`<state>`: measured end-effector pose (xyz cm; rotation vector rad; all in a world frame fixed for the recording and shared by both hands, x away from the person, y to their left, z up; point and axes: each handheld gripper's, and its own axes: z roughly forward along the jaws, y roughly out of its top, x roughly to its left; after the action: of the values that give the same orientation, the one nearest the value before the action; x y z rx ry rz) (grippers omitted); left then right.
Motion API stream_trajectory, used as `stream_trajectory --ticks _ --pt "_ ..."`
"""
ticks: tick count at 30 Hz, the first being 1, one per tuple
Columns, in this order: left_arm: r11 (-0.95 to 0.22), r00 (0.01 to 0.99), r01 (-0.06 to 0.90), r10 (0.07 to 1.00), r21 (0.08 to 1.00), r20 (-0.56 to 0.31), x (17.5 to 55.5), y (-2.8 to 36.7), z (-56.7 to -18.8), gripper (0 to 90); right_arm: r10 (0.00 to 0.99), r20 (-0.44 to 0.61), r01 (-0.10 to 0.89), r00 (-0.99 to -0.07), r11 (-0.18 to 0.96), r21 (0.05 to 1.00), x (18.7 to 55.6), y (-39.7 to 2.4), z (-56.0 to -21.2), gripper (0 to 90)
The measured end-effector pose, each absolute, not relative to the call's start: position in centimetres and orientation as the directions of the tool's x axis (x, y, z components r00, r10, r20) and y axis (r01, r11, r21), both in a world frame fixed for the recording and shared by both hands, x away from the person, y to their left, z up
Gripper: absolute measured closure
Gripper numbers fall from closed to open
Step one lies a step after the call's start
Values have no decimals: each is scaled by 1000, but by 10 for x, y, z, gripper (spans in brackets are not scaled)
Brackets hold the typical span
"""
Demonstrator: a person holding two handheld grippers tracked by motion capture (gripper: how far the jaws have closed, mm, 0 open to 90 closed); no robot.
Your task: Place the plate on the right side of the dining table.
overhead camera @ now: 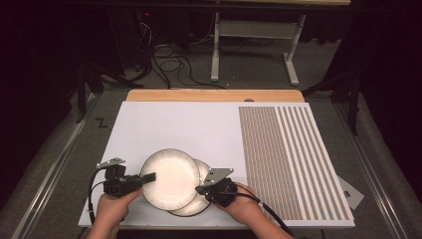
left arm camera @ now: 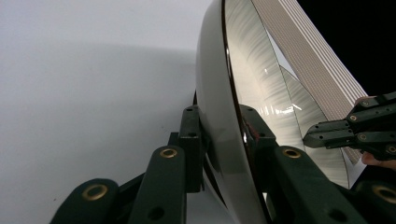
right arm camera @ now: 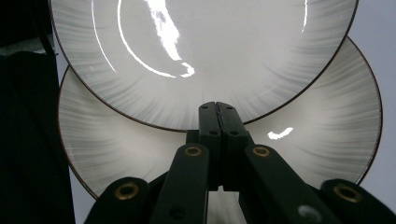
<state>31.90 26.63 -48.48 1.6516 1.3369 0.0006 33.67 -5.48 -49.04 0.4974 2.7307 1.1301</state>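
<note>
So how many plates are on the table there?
2. The upper plate is clamped at its rim by the left gripper; the lower plate lies partly under it, toward the right gripper.

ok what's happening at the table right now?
A person works two hand-held grippers over two stacked plates on a white board. The left gripper is clamped on the rim of the upper plate, one jaw on each face. The right gripper has its jaws shut with nothing between them, its tips over the lower plate, which sticks out to the right from under the upper one.
</note>
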Motion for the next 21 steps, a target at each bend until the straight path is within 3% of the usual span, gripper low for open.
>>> stream_trajectory --ticks 14,21 --pt "54 464 657 757 752 -460 311 255 -473 784 399 26 272 -916 573 773 338 -77 -472 837" --pt "12 511 595 766 803 -390 306 248 -467 795 436 13 262 -900 516 816 337 -99 -461 739"
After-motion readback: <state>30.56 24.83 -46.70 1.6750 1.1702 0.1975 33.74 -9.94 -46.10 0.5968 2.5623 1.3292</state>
